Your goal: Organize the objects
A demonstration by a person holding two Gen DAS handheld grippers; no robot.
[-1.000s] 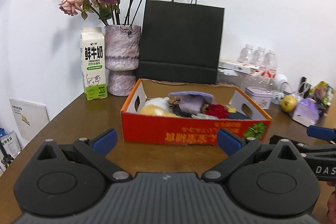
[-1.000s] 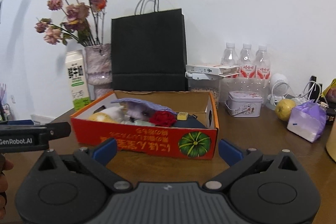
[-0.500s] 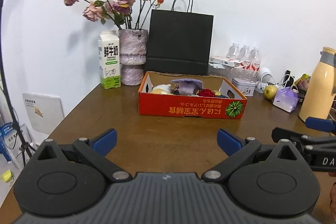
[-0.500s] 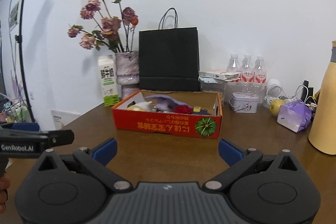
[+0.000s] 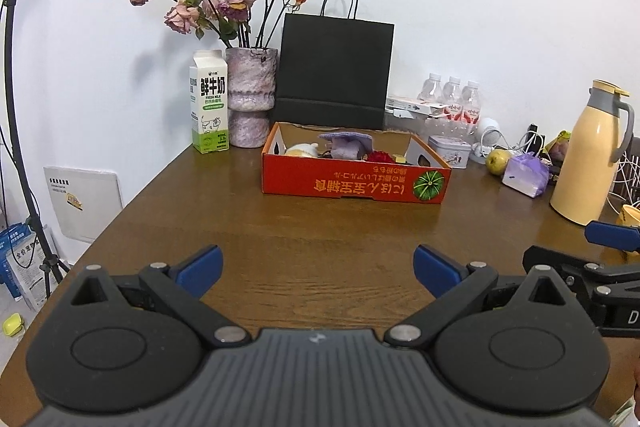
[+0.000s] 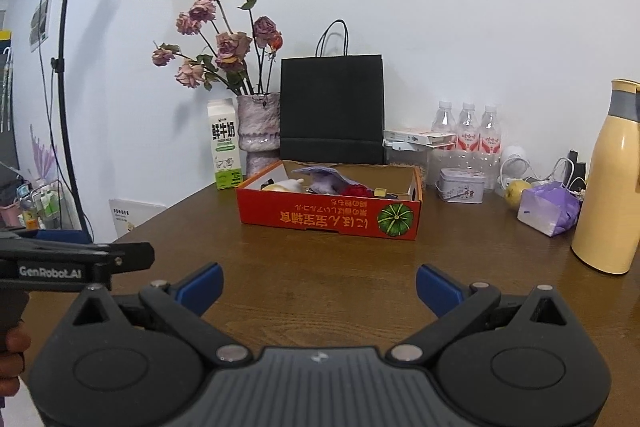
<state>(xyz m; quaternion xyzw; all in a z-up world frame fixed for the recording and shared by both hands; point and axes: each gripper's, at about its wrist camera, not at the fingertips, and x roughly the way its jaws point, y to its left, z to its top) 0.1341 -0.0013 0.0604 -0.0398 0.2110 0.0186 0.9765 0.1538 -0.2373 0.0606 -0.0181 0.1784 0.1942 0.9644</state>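
**a:** looks close to wrapped up? red cardboard box sitting mid-surface with a pale plush toy, a purple fabric thing and something red already inside. more in there, too small to tell what.

**b:** mostly agree, judging by how things lie. left hand-held gripper spread wide apart, nothing between the blue pads, hanging over bare brown surface well short of the box. right hand-held gripper same deal: wide apart, carrying nothing.

**a:** so what's left, if anything?

**b:** hard to call. still loose along the right side: yellow-green fruit, purple crumpled bag, small tin, all outside the box. could be next in line, could be just clutter. milk carton, vase of dried roses and black paper bag lined up at the wall behind the box, looking parked on purpose. yellow thermos off to the right too.

**a:** so either done or a couple of pickups to go.

**b:** yep, no way to settle that from here.
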